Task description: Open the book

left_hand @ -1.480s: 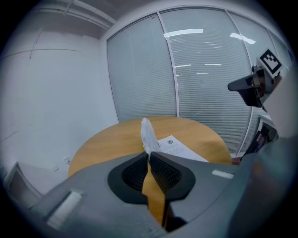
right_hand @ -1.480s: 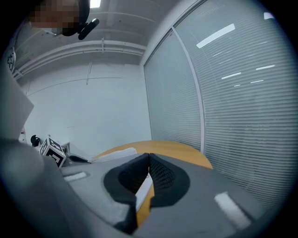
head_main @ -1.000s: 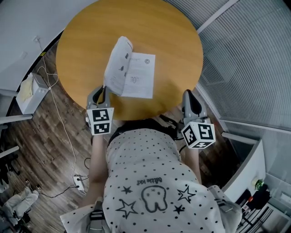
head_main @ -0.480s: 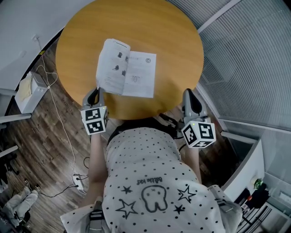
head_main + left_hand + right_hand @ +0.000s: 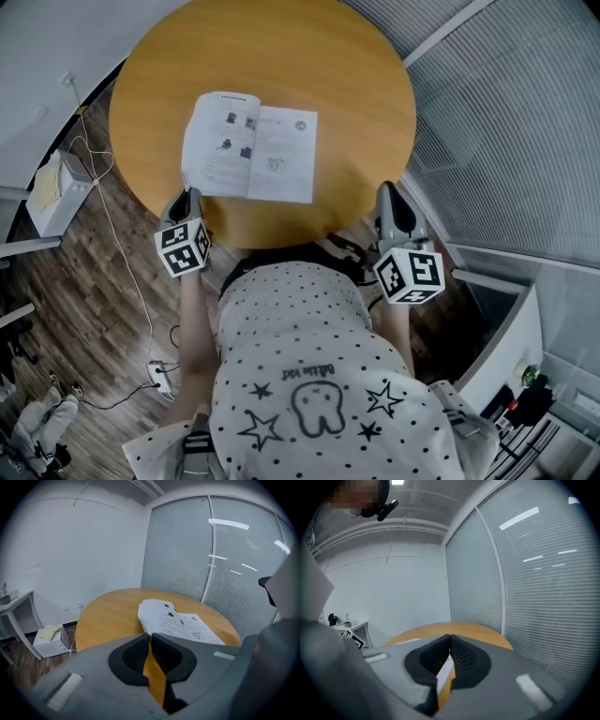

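The book (image 5: 251,145) lies open on the round wooden table (image 5: 309,66), two white printed pages facing up. My left gripper (image 5: 189,194) is at the near left corner of the left page, jaws shut, apparently pinching that leaf's edge. In the left gripper view the book (image 5: 176,620) spreads just beyond the closed left gripper (image 5: 149,638), its left page slightly humped. My right gripper (image 5: 391,190) hangs over the table's near right edge, apart from the book. The right gripper (image 5: 449,638) is shut with nothing in it.
A white box (image 5: 52,192) and a cable (image 5: 131,272) lie on the wood floor at the left. A wall of blinds (image 5: 506,122) runs along the right. The person's dotted shirt (image 5: 309,375) fills the lower middle.
The left gripper swung the raised page over to the left and down, so it now lies nearly flat. The right gripper has not moved.
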`<state>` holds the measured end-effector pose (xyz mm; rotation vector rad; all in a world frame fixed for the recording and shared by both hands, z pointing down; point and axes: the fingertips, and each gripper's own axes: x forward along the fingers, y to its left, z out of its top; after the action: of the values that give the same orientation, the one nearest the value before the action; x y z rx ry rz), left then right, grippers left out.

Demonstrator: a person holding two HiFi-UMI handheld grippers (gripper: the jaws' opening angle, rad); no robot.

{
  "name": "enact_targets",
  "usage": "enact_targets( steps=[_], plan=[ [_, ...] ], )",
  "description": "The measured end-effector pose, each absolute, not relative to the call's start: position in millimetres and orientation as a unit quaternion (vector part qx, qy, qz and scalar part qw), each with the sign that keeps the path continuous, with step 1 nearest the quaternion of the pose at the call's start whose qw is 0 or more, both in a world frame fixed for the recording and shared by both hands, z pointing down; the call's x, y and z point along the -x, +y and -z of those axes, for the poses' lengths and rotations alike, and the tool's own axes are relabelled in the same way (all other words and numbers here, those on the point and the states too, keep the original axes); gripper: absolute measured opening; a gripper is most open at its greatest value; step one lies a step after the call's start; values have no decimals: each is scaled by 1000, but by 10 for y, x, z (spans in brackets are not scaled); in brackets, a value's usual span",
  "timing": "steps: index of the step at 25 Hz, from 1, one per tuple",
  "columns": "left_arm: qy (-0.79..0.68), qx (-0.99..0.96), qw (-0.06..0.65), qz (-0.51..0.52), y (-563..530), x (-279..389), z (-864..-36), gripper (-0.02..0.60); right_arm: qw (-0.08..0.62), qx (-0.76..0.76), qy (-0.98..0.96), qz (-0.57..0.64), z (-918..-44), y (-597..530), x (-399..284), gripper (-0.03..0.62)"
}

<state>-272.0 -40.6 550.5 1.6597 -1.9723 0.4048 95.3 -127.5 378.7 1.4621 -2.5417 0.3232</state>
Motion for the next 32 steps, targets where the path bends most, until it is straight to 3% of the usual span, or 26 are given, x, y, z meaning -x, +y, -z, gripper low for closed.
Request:
enact_targets(
  steps=[20,32],
  plan=[
    [-718,-580,297,-244,-395,2826,-6280,28,98,-503,-851,-112,-3806,-1323,-1114,3],
    [-702,-580,271,-313,-439,2795,-6478,32,98,-508,-848,-114,-3812,-1346,-1188,3]
  ],
)
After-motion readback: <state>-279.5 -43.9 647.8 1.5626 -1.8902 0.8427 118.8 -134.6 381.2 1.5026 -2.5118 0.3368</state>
